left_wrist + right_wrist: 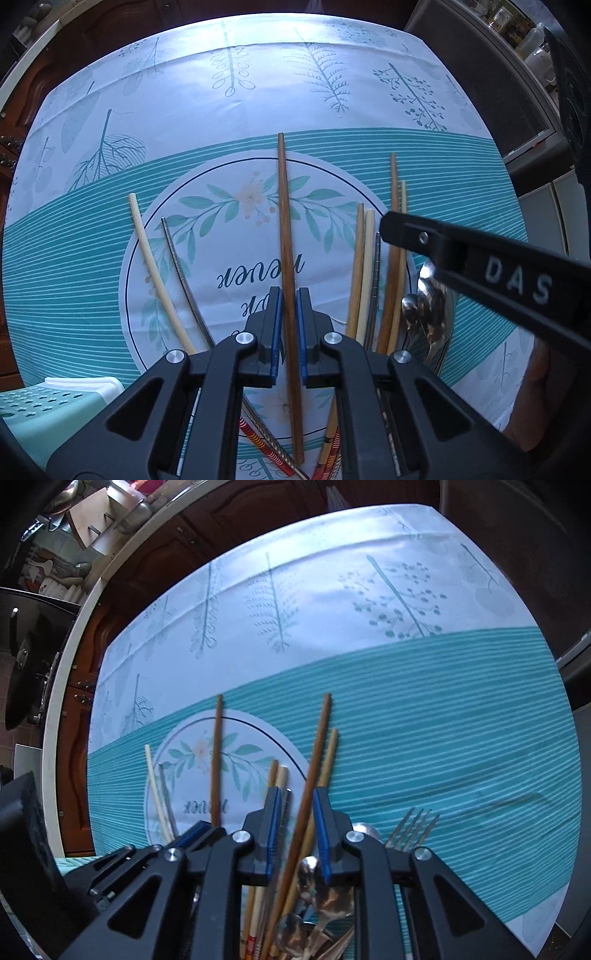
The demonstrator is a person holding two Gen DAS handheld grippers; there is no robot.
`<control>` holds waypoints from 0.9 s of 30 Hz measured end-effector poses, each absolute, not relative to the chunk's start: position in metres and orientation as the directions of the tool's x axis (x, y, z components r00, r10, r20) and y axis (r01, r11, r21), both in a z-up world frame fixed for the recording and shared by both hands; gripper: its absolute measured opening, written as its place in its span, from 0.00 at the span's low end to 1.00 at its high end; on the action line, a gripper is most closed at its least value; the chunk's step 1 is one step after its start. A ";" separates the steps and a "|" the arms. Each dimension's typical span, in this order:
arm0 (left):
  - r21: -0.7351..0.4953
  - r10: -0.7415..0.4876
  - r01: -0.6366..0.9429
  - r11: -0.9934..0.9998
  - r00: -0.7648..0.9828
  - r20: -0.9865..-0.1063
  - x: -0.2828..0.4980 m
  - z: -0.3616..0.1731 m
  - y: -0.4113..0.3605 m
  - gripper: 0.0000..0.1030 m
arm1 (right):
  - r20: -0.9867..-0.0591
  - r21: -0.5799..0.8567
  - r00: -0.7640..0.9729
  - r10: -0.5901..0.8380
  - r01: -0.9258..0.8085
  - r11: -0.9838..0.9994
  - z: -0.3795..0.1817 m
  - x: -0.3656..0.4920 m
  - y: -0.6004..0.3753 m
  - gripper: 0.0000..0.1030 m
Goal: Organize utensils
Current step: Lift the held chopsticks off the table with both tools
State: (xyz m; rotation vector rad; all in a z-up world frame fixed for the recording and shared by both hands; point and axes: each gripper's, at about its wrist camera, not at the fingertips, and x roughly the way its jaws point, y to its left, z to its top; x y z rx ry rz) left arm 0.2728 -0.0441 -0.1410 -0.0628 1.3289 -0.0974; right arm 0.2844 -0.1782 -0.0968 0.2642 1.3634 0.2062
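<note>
Straddling the dark wooden chopstick [286, 258], the left gripper [290, 332] has its blue-padded jaws parted with a narrow gap on each side, so nothing is clamped yet; the stick lies flat on the tablecloth [221, 110], alone at the middle of the printed circle. The right gripper [297, 830] likewise stands unclenched, its jaws either side of a second brown chopstick [314, 768] that slants through a loose bundle of pale bamboo sticks and spoons [314, 897]. Risk, in my judgement: these rods are thin, smooth and round, so an off-centre squeeze could roll or pivot the stick out of the pads (the glossy cloth offers little friction). On the right side, closing may pinch a neighbouring stick as well, or disturb the polished metal spoons and the fork [413, 827] just beside. A ridged metal chopstick [181, 269] and a cream one [155, 269] curve along the left; a perforated green basket [44, 413] sits near the corner.
</note>
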 end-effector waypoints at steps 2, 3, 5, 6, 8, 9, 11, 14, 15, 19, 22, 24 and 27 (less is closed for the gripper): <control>-0.117 -0.121 0.034 0.993 0.236 -0.964 0.273 -0.141 -0.041 0.06 | -0.941 0.293 0.184 0.284 0.020 0.956 -0.100 0.288 -0.177 0.17; -0.123 -0.127 0.032 0.992 0.235 -0.964 0.271 -0.140 -0.038 0.06 | -0.941 0.293 0.185 0.283 0.025 0.956 -0.101 0.289 -0.176 0.15; -0.142 -0.144 0.027 0.989 0.232 -0.962 0.270 -0.139 -0.032 0.06 | -0.949 0.272 0.175 0.262 0.032 0.962 -0.102 0.292 -0.174 0.15; -0.148 -0.150 0.025 0.989 0.231 -0.961 0.270 -0.139 -0.031 0.06 | -0.955 0.255 0.169 0.245 0.037 0.966 -0.103 0.293 -0.173 0.15; -0.156 -0.157 0.023 0.988 0.230 -0.961 0.269 -0.137 -0.029 0.06 | -0.966 0.220 0.152 0.211 0.041 0.975 -0.106 0.295 -0.169 0.14; -0.157 -0.158 0.022 0.987 0.229 -0.960 0.269 -0.137 -0.028 0.06 | -0.969 0.201 0.156 0.193 0.040 0.979 -0.105 0.296 -0.167 0.14; -0.160 -0.162 0.023 0.987 0.227 -0.960 0.269 -0.137 -0.027 0.06 | -0.975 0.169 0.153 0.162 0.034 0.985 -0.105 0.298 -0.162 0.13; -0.166 -0.167 0.025 0.986 0.221 -0.961 0.270 -0.137 -0.027 0.06 | -0.982 0.118 0.150 0.111 0.037 0.992 -0.106 0.302 -0.154 0.10; -0.167 -0.169 0.025 0.986 0.218 -0.961 0.270 -0.137 -0.027 0.06 | -0.985 0.097 0.147 0.091 0.037 0.995 -0.106 0.303 -0.151 0.08; -0.169 -0.170 0.022 0.985 0.216 -0.961 0.272 -0.137 -0.027 0.06 | -0.990 0.035 0.138 0.030 0.031 0.999 -0.107 0.308 -0.141 0.05; -0.176 -0.176 0.024 0.984 0.230 -0.957 0.270 -0.137 -0.026 0.05 | -0.988 -0.043 0.147 -0.042 -0.001 0.999 -0.108 0.307 -0.127 0.06; -0.180 -0.179 0.017 0.984 0.243 -0.953 0.267 -0.136 -0.024 0.05 | -0.987 -0.051 0.151 -0.050 -0.003 0.999 -0.109 0.307 -0.120 0.07; -0.208 -0.197 -0.007 0.978 0.281 -0.939 0.261 -0.132 -0.018 0.04 | -0.986 -0.038 0.165 -0.036 -0.011 0.999 -0.110 0.304 -0.113 0.07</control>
